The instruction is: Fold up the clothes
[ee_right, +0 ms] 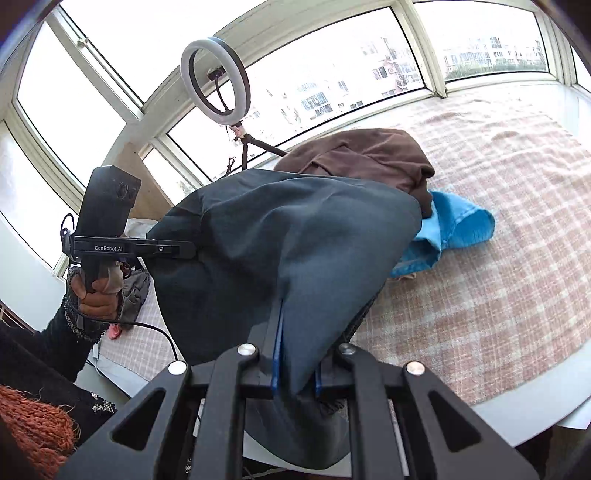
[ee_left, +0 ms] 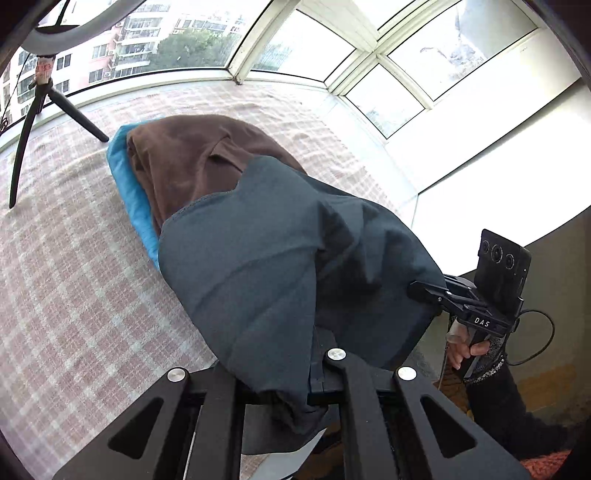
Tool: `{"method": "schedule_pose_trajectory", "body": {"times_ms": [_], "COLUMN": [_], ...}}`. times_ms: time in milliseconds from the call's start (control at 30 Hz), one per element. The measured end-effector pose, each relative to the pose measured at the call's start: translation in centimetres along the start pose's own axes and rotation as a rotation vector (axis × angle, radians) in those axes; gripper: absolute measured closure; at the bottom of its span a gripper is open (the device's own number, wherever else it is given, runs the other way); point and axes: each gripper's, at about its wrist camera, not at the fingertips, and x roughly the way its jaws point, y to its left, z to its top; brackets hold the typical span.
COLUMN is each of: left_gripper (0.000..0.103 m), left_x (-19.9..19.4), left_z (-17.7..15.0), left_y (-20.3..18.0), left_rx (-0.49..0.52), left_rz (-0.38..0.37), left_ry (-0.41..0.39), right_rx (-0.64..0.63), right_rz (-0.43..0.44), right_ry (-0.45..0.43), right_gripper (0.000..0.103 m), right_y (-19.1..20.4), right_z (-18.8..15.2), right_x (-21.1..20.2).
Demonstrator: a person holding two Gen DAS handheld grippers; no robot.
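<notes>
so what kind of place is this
Probably a glazed balcony or sunroom in a high apartment. Large framed windows look out on residential blocks, a checked pink blanket serves as the folding surface, and a ring light on a tripod stands by the glass.

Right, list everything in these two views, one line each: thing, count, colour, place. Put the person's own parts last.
dark grey garment: one, dark grey, held up over the table between both grippers
brown garment: one, brown, lying on the table behind the grey one
blue garment: one, bright blue, partly under the brown one
checked cloth: one, pink and white, covering the table
ring light: one, white ring on a black tripod, by the window
windows: several panes, white frames, behind the table
left gripper: one, black, shut on the dark grey garment
right gripper: one, black, shut on the dark grey garment
hands: two, each holding a gripper handle, dark sleeves
</notes>
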Motion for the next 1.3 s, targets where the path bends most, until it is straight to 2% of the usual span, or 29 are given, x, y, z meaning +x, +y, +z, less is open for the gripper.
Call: {"method": "schedule_pose_trajectory", "body": {"times_ms": [133, 233, 333, 400, 500, 533, 600, 667, 800, 833, 867, 900, 933, 967, 1067, 1133, 1167, 1300], "left_gripper": [0.095, 0.095, 0.095, 0.091, 0.084, 0.084, 0.084, 0.081, 0.063, 0.062, 0.062, 0.062, 0.062, 0.06, 0.06, 0.06, 0.061, 0.06], "left_x": [-4.1, -3.3, -1.6, 1.8, 9.0, 11.0, 11.7, 10.2, 5.8, 4.8, 3.8, 3.3, 3.3, 3.6, 5.6, 6.6, 6.9, 7.7], "left_z": [4.3, 9.5, 13.1, 15.1, 16.1, 16.3, 16.0, 15.4, 13.3, 12.5, 11.6, 10.3, 9.0, 7.7, 6.5, 6.8, 7.1, 8.6], "left_y": [-1.0, -1.1, 1.8, 5.1, 10.8, 12.7, 14.8, 14.8, 13.5, 13.3, 13.1, 12.3, 11.6, 11.0, 11.3, 12.0, 12.3, 12.7], "left_rx": [0.067, 0.059, 0.003, -0.045, -0.125, -0.168, -0.226, -0.221, -0.145, -0.13, -0.113, -0.065, -0.008, 0.023, 0.035, 0.004, -0.027, -0.103], "left_rz": [-0.02, -0.029, -0.063, -0.055, 0.037, 0.075, 0.017, -0.008, 0.039, 0.062, 0.086, 0.142, 0.184, 0.203, 0.203, 0.197, 0.162, 0.045], "left_ry": [-0.098, -0.169, -0.168, -0.123, 0.016, 0.064, 0.07, 0.036, -0.054, -0.073, -0.093, -0.124, -0.143, -0.138, -0.073, -0.056, -0.047, -0.05], "right_rx": [-0.123, -0.187, -0.233, -0.186, -0.088, -0.048, 0.097, 0.157, 0.128, 0.139, 0.148, 0.154, 0.154, 0.124, 0.074, 0.105, 0.137, 0.317], "right_rz": [-0.055, -0.087, -0.118, -0.136, -0.198, -0.251, -0.275, -0.22, -0.267, -0.248, -0.23, -0.218, -0.208, -0.21, -0.264, -0.298, -0.304, -0.219], "right_ry": [-0.054, -0.069, -0.032, 0.028, 0.127, 0.185, 0.273, 0.275, 0.206, 0.167, 0.129, 0.098, 0.07, 0.059, 0.072, 0.084, 0.088, 0.048], "right_gripper": [0.091, 0.091, 0.091, 0.089, 0.078, 0.078, 0.077, 0.077, 0.07, 0.07, 0.066, 0.058, 0.055, 0.051, 0.05, 0.05, 0.05, 0.05], "right_y": [2.7, 3.4, 2.6, -0.6, -6.8, -9.0, -12.9, -14.3, -13.4, -12.9, -12.3, -11.3, -10.3, -9.0, -6.5, -7.1, -7.9, -12.0], "right_z": [7.2, 12.5, 17.4, 19.7, 21.7, 21.8, 21.3, 20.6, 19.5, 18.9, 18.2, 17.1, 15.9, 14.6, 11.1, 9.8, 9.4, 9.3], "right_x": [-3.2, -3.5, -1.5, 2.8, 10.7, 13.3, 16.8, 17.2, 13.7, 12.2, 10.7, 9.3, 7.9, 7.3, 7.6, 8.5, 8.9, 9.4]}}
